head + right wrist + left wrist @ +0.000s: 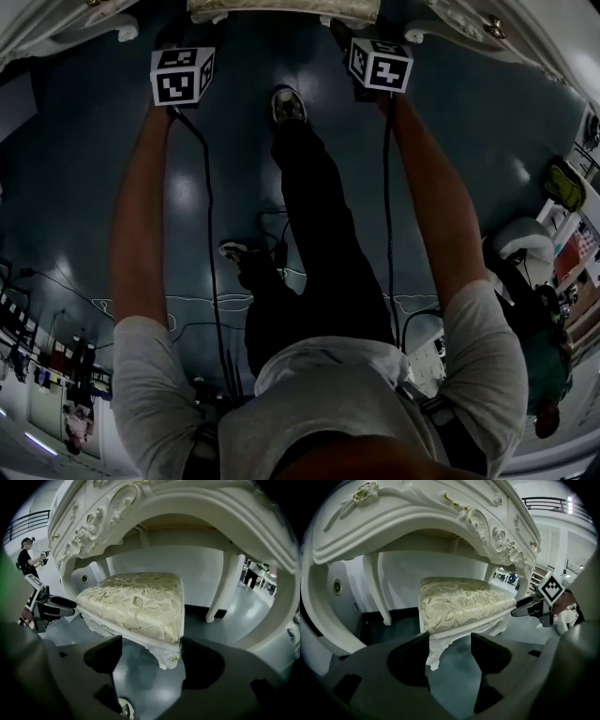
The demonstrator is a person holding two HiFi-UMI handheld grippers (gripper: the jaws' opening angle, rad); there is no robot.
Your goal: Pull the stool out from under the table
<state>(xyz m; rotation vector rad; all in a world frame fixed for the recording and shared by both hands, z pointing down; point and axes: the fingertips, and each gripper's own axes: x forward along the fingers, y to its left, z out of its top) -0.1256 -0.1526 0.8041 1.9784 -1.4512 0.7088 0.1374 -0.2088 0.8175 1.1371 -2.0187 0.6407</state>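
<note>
Left gripper (450,639): jaws are seen apart, with nothing clamped. The stool (459,599) is recorded straight ahead of the claw, its seat covered in cream patterned fabric and standing above the jaw tips. The stool's near corner leg (435,651) is seen in the gap between the jaws, close against the left one; contact cannot be determined. The table (440,522), white with gilt carving, is seen arching over the stool, above and beyond the claw. One table leg (378,590) is noted ahead to the left. The right gripper (524,609) is observed ahead to the right, at the stool's side edge, its marker cube (551,587) above it. Dark floor (454,672) is seen between the jaws.
</note>
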